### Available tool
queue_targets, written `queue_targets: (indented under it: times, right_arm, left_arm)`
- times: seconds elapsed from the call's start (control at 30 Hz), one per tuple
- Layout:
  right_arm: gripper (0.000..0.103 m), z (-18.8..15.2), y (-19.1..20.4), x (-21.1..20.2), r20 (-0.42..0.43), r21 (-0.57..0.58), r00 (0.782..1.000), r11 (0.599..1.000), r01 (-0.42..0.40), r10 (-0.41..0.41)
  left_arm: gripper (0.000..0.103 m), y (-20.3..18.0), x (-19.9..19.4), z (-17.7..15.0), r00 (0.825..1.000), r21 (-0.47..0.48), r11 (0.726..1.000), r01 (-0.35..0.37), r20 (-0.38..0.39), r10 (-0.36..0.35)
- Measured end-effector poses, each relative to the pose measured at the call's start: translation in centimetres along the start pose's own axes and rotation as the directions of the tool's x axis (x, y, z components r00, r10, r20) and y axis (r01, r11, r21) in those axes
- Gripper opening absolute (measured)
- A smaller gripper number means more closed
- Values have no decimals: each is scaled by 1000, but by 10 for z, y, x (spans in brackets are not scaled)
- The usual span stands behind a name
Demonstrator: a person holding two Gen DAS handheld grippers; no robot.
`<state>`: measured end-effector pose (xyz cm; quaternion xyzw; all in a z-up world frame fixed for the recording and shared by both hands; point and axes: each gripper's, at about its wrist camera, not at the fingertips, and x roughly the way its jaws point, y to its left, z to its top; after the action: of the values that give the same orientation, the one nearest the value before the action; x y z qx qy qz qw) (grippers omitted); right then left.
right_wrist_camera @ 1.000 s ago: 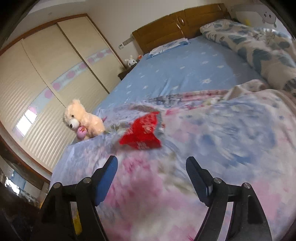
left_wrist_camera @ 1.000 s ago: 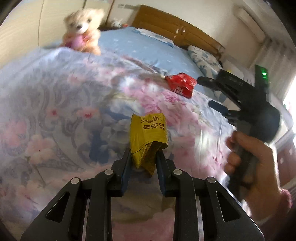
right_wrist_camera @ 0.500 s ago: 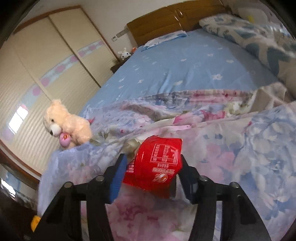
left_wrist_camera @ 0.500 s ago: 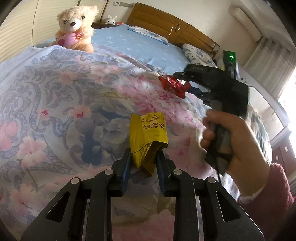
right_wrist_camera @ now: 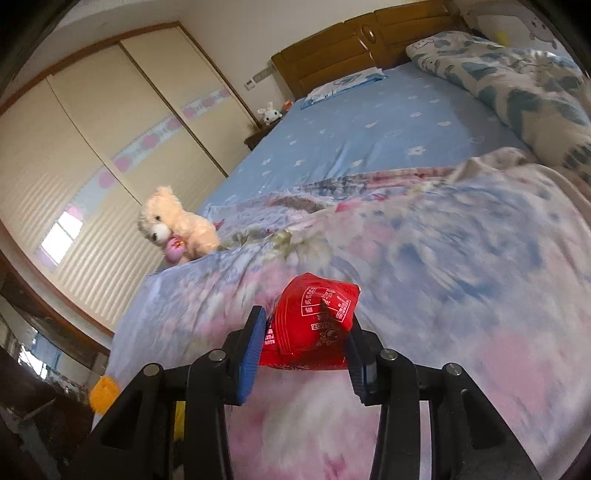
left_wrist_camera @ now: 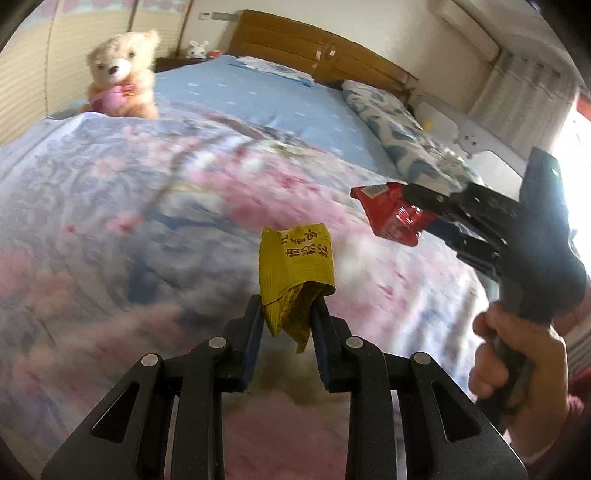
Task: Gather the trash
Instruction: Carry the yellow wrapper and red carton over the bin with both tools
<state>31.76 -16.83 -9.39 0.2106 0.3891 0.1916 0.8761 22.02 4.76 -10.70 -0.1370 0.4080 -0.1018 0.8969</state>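
- A bed (right_wrist_camera: pixel 369 125) with a pale blue sheet fills most of the room.
- A wooden headboard (right_wrist_camera: pixel 343 59) stands at the far end of the bed, against a cream wall (right_wrist_camera: pixel 236 33).
- A flowered quilt (right_wrist_camera: pixel 461 258) covers the near half of the bed.
- A sliding-door wardrobe (right_wrist_camera: pixel 110 129) runs along the bed's left side.
- A teddy bear (right_wrist_camera: pixel 173 225) sits on the bed's left edge.
- Bright daylight comes through curtains (left_wrist_camera: pixel 532 88) on the bed's right side.

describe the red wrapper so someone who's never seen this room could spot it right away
Start at the bed with its floral quilt; above the quilt's near end, the right gripper holds the red wrapper in its jaws. It is glossy, crumpled, with white print, unlike the yellow wrapper in the left gripper.
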Motion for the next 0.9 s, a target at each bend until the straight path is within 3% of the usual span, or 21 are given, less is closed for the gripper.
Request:
queue_targets:
  times: [0.4,0.9]
  right_arm:
    - [41,-64,-58,-138,100,92,993,994,50,-60]
    - [41,-113,-104,-243,197,175,969,978,115,-150]
  left_arm:
    - [24,-94,-16,-30,991,161,979,128,-49,-122]
    - [24,-192,-24,-70,972,315,921,227,-128,-196]
